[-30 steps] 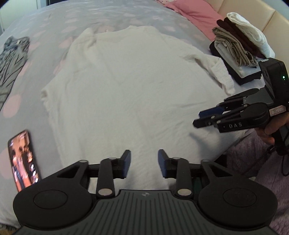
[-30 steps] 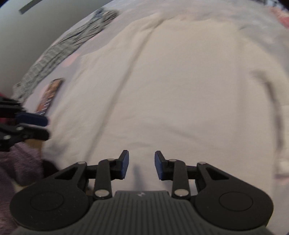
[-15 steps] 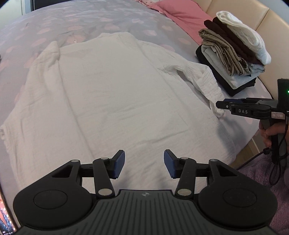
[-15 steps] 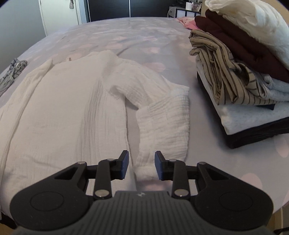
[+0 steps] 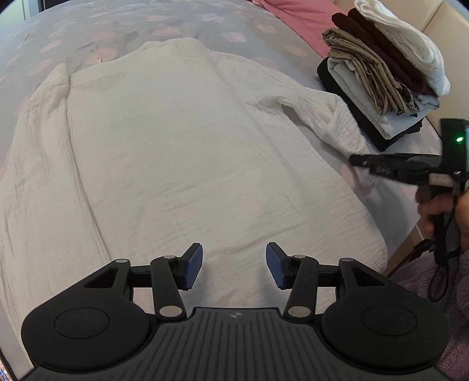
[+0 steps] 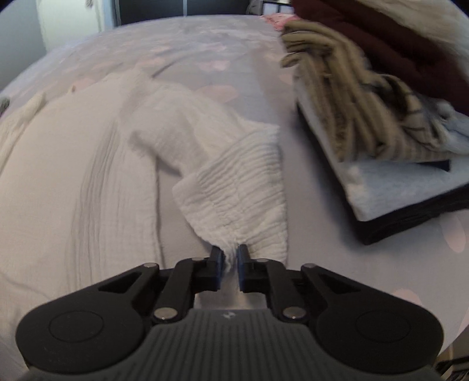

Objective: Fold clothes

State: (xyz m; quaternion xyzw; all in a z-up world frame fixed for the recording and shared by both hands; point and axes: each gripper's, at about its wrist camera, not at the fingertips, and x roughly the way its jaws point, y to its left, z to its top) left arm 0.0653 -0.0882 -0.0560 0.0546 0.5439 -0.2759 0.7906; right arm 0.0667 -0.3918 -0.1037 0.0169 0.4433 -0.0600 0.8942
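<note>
A white crinkled shirt (image 5: 176, 152) lies flat on the grey bed, back side up, its sleeves spread out. My left gripper (image 5: 234, 265) hovers open above the shirt's near hem with nothing between its fingers. The shirt's right sleeve (image 6: 234, 181) runs towards me in the right wrist view, and its ribbed cuff is bunched between the pads of my right gripper (image 6: 230, 263), whose jaws are closing on it. From the left wrist view the right gripper (image 5: 360, 160) shows side-on at the sleeve's end, held by a hand (image 5: 433, 208).
A stack of folded clothes (image 5: 381, 73), white, maroon, striped beige and black, sits on the bed (image 5: 146, 26) right of the sleeve (image 6: 381, 123). A pink cloth (image 5: 296, 14) lies at the far right. The bed's edge and a purple rug (image 5: 439, 293) are at the right.
Both grippers swung right along the bed. The right one turned from the shirt's body to the sleeve cuff and closed on it. The phone and grey garment left the left view.
</note>
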